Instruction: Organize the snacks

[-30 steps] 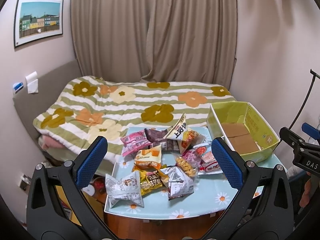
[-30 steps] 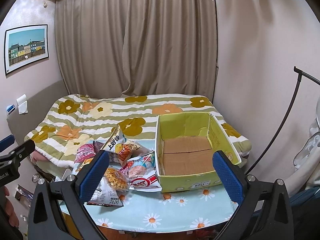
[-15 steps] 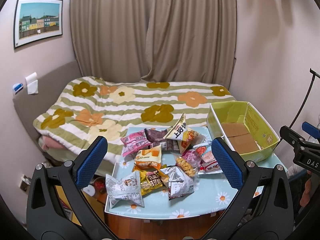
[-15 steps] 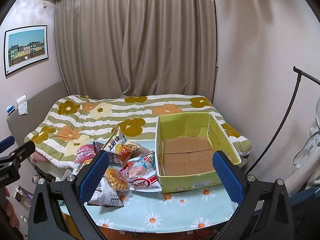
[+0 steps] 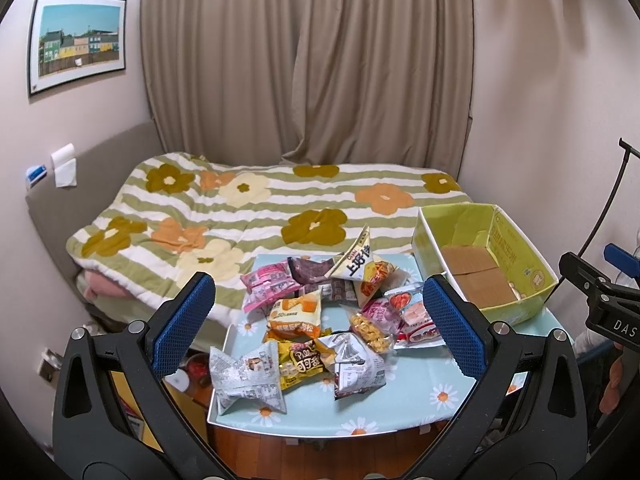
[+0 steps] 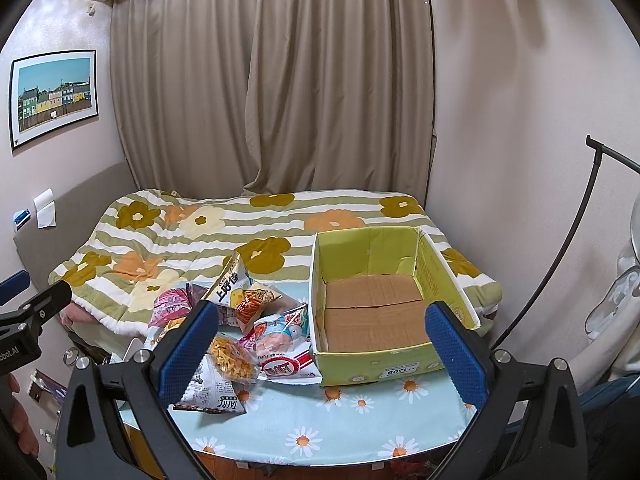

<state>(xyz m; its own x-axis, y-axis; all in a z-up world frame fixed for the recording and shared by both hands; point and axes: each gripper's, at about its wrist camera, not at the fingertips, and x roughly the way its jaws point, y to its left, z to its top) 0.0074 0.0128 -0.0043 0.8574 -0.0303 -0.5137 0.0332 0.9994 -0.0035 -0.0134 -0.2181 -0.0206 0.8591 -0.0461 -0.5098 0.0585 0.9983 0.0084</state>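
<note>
Snacks [image 5: 320, 320] heaped beside box [image 6: 384, 304], white triangular packet [image 5: 358, 260] apparently apex-up

1. Left wrist view: looks forward between its own spread jaws, from above and just off the near edge of the counter [image 5: 400, 404], facing the bed [image 5: 240, 208] and curtain [image 5: 304, 64]. The snack pile [image 5: 320, 320] sits centred; the box [image 5: 532, 276] lies to the right.
2. Right wrist view: same height and heading, stationed further right. The box [image 6: 436, 268] sits centred; the snack pile [image 6: 240, 320] lies to the left.
3. Shared field: counter, pile, box, bed, curtain, framed picture [image 5: 78, 42].
4. Each view catches the other gripper at its side margin: right gripper [image 5: 600, 300], left gripper [image 6: 28, 320].
</note>
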